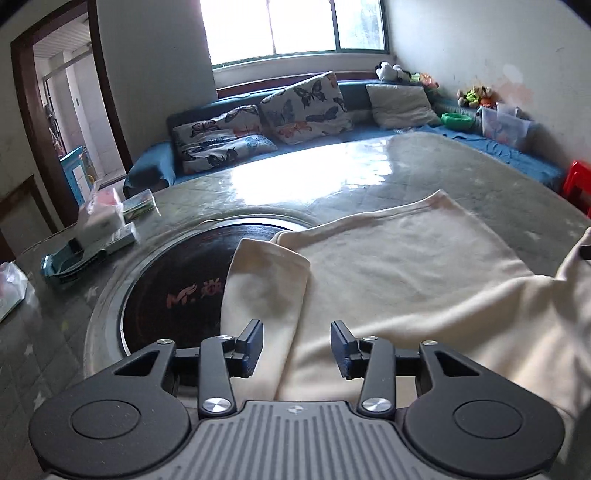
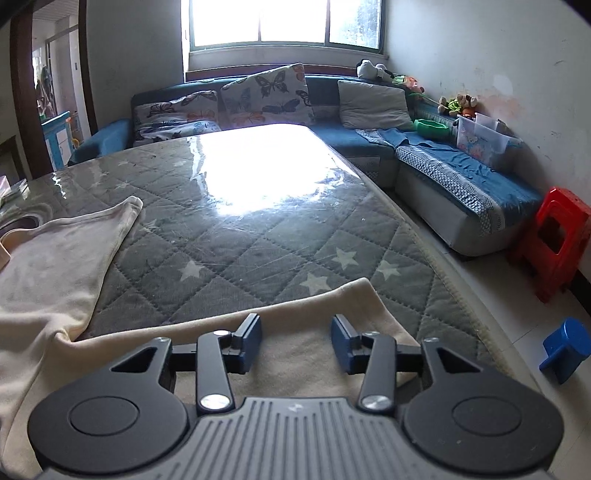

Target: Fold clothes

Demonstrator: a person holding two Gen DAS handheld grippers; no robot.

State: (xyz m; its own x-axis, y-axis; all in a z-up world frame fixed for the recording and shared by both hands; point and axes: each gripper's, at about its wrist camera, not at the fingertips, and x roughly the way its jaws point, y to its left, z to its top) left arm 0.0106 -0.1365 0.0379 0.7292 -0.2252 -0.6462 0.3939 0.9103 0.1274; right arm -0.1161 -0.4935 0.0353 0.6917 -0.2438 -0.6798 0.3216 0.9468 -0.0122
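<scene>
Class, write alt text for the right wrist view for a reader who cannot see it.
An open claw hovers over a cream garment spread on a quilted grey table, nothing between its fingers. Behind stand a blue sofa with butterfly cushions, a bright window and a red stool.

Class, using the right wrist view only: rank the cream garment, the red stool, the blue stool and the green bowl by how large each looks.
1. cream garment, nearest the camera
2. red stool
3. blue stool
4. green bowl, farthest away, so true size is unsure
</scene>
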